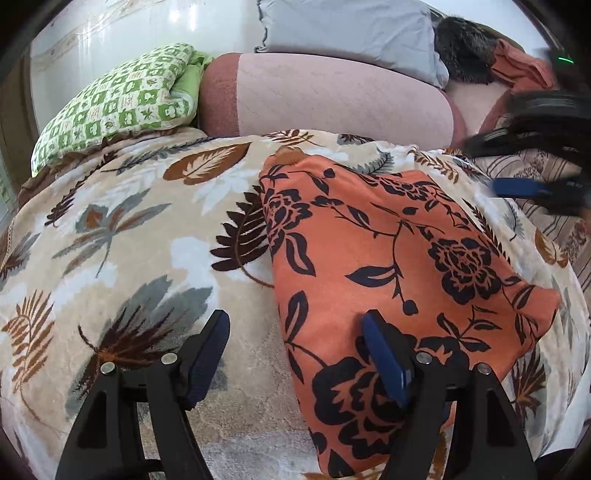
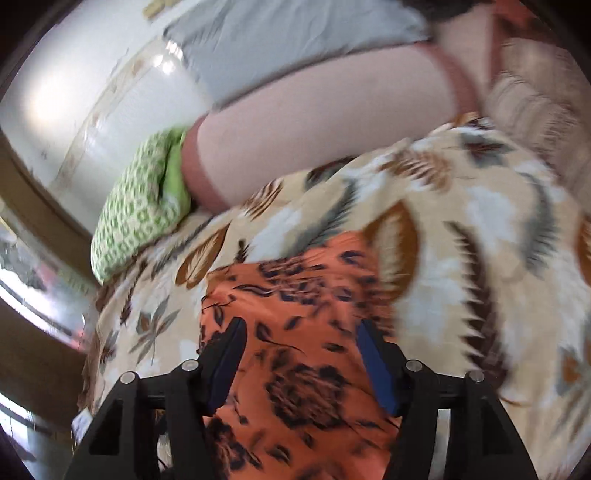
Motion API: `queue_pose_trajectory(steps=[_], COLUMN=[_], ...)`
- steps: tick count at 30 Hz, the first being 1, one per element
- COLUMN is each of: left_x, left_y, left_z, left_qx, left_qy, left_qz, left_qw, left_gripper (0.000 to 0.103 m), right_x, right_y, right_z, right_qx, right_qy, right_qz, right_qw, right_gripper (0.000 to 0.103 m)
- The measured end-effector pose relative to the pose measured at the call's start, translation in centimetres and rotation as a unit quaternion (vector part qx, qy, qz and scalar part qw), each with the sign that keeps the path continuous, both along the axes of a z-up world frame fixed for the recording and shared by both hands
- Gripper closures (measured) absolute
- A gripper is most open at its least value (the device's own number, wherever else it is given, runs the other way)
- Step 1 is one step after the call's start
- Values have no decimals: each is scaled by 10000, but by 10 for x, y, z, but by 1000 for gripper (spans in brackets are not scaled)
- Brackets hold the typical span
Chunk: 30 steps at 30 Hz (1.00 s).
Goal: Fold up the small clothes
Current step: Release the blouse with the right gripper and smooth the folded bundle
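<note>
An orange cloth with a black flower print (image 1: 402, 266) is lying folded on a leaf-patterned blanket (image 1: 122, 236) that is covering the bed, and it is filling the centre and lower right of the left wrist view. The left tool (image 1: 295, 354) is hovering low over the cloth's left edge with its jaws standing wide apart, gripping nothing; its right pad is sitting over the orange fabric and its left pad over the blanket. In the right wrist view, which is blurred, the right tool (image 2: 301, 363) is hanging above the same cloth (image 2: 295, 295) at the lower centre of the frame, jaws parted and nothing pressed between the pads. That tool is also showing as a dark smear at the right edge of the left wrist view (image 1: 532, 188). A green checked pillow (image 1: 118, 103) is resting at the upper left, beside a pink bolster (image 1: 332, 96), with a grey pillow (image 1: 351, 33) lying behind at the top.
</note>
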State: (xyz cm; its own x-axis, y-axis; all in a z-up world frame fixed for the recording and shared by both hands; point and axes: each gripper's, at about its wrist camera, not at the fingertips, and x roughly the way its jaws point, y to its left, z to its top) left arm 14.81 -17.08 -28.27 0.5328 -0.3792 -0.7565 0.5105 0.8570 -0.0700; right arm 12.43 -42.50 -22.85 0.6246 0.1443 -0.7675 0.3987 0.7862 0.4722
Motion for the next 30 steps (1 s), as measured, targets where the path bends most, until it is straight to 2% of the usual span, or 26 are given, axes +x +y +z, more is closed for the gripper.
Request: queue_pose_trajectory(steps=[1, 2, 3, 5, 6, 7, 10, 14, 18, 20, 22, 24, 26, 28, 30], left_x=[0, 1, 2, 3, 4, 5, 11, 15, -1, -4, -1, 1, -1, -7, -11], left_y=[0, 1, 2, 3, 3, 3, 11, 15, 7, 7, 11, 17, 17, 14, 11], left_z=[-1, -2, -3, -6, -9, -12, -17, -22, -17, -18, -22, -24, -22, -19, -20], left_qx=[-5, -22, -46, -69, -46, -43, -201, -287, 117, 148, 11, -167, -144, -6, 50], left_qy=[19, 59, 96, 165, 213, 248, 485, 761, 220, 199, 466, 680, 679, 467, 337], left_qz=[-2, 3, 10, -6, -27, -38, 48, 135, -94, -176, -226, -74, 8, -6, 14], left_qw=[10000, 10000, 9999, 9998, 9998, 9997, 9986, 9966, 9996, 9995, 9987, 9975, 9976, 9989, 9994], left_gripper=[28, 27, 27, 20, 18, 15, 5, 2, 1, 1, 1, 1, 1, 1, 1], right_x=[20, 33, 48, 67, 74, 76, 63, 25, -25, -48, -63, -74, -69, -56, -41], right_y=[5, 7, 6, 2, -2, -5, -15, -14, 3, 15, 20, 21, 19, 16, 17], right_z=[-13, -26, -43, -81, -103, -111, -96, -59, -37, -47, -74, -84, -75, -65, -47], right_qx=[25, 126, 329, 605, 700, 838, 1221, 1026, 779, 494, 497, 509, 589, 605, 506], right_qy=[232, 413, 613, 1112, 1407, 1439, 1240, 912, 927, 1134, 1294, 961, 1126, 1294, 1178], right_qz=[69, 84, 81, -46, -134, -180, -324, -244, 39, 106, 100, 74, 49, 18, 203], right_qw=[9997, 9990, 9975, 9919, 9875, 9859, 9842, 9902, 9926, 9923, 9903, 9940, 9919, 9897, 9915], right_gripper=[65, 70, 70, 74, 82, 84, 80, 80, 80, 80, 80, 80, 80, 79, 79])
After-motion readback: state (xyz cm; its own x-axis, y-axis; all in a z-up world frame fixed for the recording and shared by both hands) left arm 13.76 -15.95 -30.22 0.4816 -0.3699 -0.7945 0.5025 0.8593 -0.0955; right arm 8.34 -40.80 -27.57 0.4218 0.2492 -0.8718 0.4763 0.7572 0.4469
